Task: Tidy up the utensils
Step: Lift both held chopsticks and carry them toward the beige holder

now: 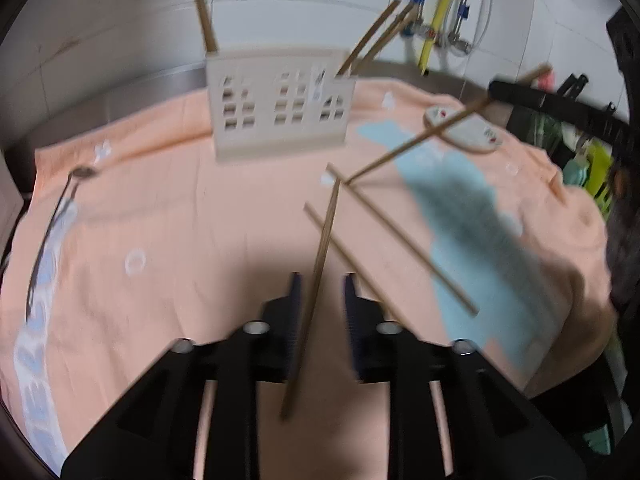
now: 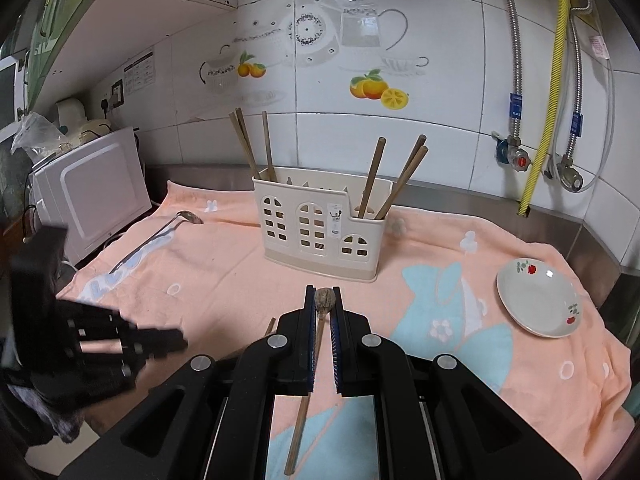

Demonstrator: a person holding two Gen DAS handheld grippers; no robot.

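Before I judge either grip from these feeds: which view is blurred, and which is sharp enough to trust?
Left wrist view: motion-smeared throughout; the chopstick between the left gripper fingers and the utensil holder have soft edges. Right wrist view: sharp, with the right gripper closed on a chopstick; only the other gripper at left is blurred.

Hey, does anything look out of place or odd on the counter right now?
Yes. Two chopsticks lie loose on the towel instead of in the holder, and another chopstick stands tilted between the left gripper's open jaws, apparently unclamped.
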